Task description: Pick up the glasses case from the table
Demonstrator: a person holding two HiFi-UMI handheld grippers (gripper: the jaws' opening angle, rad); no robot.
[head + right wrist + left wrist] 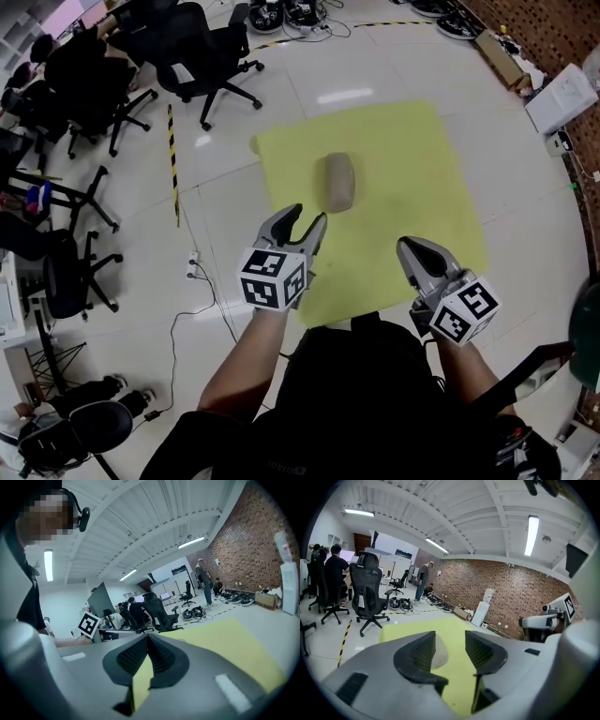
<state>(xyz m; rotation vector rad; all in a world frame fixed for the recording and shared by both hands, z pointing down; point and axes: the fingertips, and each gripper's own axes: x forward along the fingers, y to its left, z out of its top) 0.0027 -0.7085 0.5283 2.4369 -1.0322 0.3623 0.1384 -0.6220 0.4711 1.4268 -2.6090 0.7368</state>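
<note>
The beige glasses case (339, 181) lies lengthwise near the middle of the yellow table (412, 159). My left gripper (309, 217) hovers just short of the case's near end, jaws open and empty. In the left gripper view the case (440, 654) shows beyond the gap, partly hidden behind the left jaw, and the left gripper (450, 639) holds nothing. My right gripper (406, 247) hangs over the table's near right part, well away from the case. Its jaws meet at the tips, and the right gripper (147, 641) is shut on nothing.
Black office chairs (202, 56) stand on the white floor beyond the table's left side. A black-and-yellow strip (172, 159) and cables (202, 281) lie on the floor at the left. A white box (561, 97) sits at the far right by a brick wall.
</note>
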